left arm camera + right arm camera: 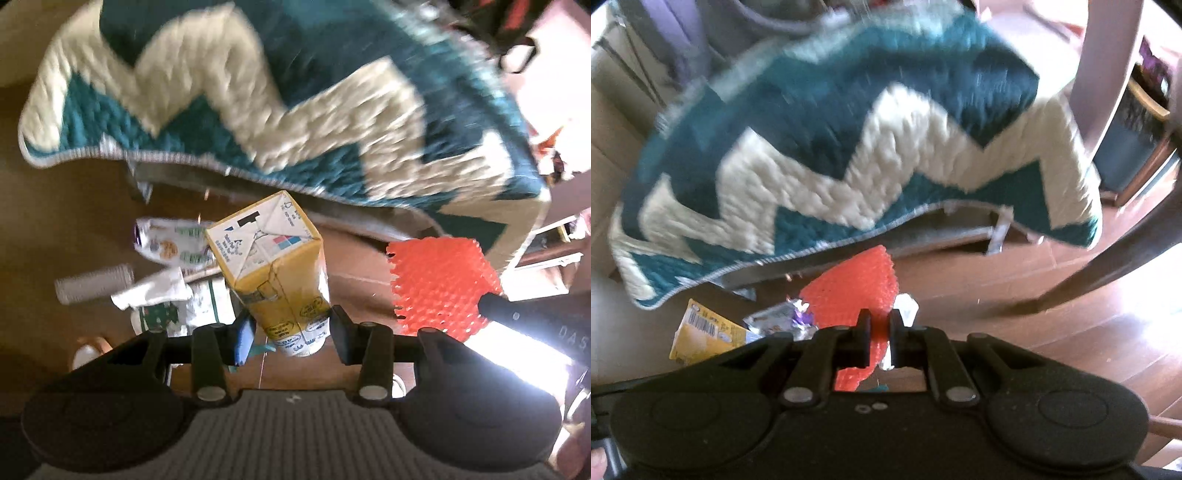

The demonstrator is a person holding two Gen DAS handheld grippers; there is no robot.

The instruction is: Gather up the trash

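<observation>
In the left wrist view my left gripper [291,328] is shut on a yellow and white drink carton [273,258], which hangs above the wooden floor with its folded bottom facing the camera. To its right the orange bubble-wrap sheet [439,284] shows, held by the black tip of the other gripper. In the right wrist view my right gripper [880,328] is shut on that orange sheet [857,288], which sticks up between the nearly touching fingers. More litter lies on the floor: a printed snack wrapper [173,243], a grey ribbed cylinder [92,284], a yellow packet [701,332] and a silver-purple wrapper [786,317].
A teal and cream zigzag quilt [258,103] hangs over the edge of a low piece of furniture, also seen as the quilt [849,155] in the right wrist view. A dark furniture leg [1100,258] crosses the right side. Sunlit wooden floor [1071,332] lies beyond.
</observation>
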